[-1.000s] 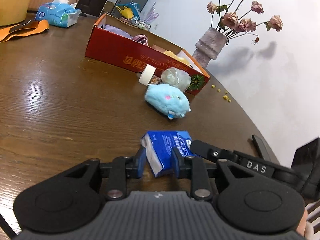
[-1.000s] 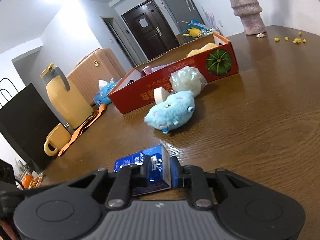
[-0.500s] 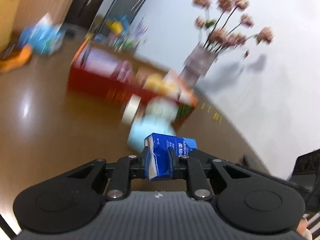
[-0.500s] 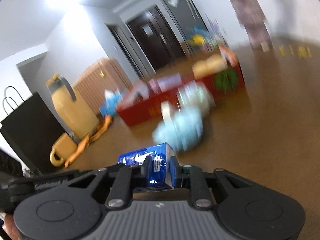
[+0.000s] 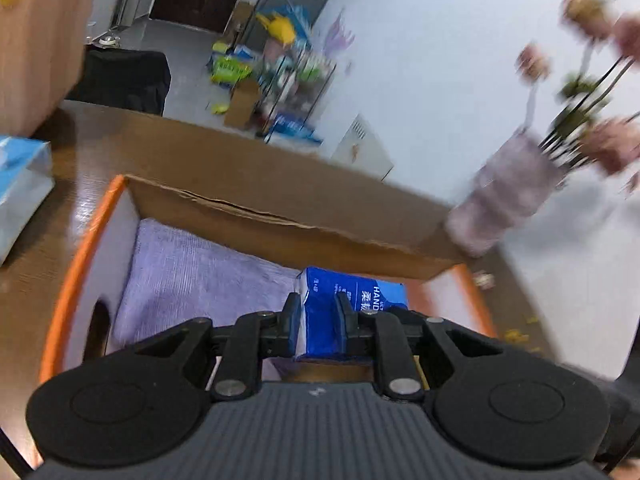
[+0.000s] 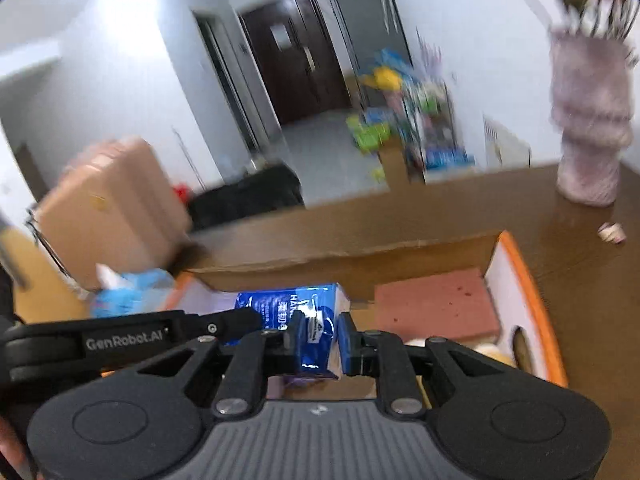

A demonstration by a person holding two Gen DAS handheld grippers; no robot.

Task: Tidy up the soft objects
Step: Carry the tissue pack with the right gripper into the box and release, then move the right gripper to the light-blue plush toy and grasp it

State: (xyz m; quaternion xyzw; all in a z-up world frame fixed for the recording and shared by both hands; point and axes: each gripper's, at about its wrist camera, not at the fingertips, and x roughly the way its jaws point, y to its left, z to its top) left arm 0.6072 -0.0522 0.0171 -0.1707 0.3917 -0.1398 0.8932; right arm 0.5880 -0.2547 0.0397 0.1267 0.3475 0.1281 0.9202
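Left wrist view: the vase [image 5: 508,204] and its flowers [image 5: 592,92] to the right of the jaws are smeared by motion, and the clutter on the floor far ahead is too blurred to name. The lower part of the blue tissue pack [image 5: 344,308] is hidden behind the left gripper [image 5: 318,322], whose jaws stand narrow, pinched on the pack's left end; they had just been closing on it. Right under and ahead of the jaws lies an open cardboard box [image 5: 280,232] with orange edges, a lilac cloth [image 5: 200,272] spread inside to the left of the jaws. The box sits on a dark wooden worktop [image 5: 80,152]; a light blue packet [image 5: 20,188] is cut off at the far left. The pack is glossy blue with white lettering, crumpled where squeezed.

Right wrist view: the room beyond is blurred; a dark door, a tan suitcase [image 6: 112,204] left of the jaws and the vase [image 6: 592,120] far right can be made out. The right gripper [image 6: 320,334] has its jaws narrow, clamped on the pack's [image 6: 288,308] other end, with the left gripper's finger [image 6: 160,332] reaching in from the left. The pack hangs over the box [image 6: 520,280], and just right of the jaws a pink sponge-like pad [image 6: 436,304] lies inside. Something pale below the pad is mostly hidden.
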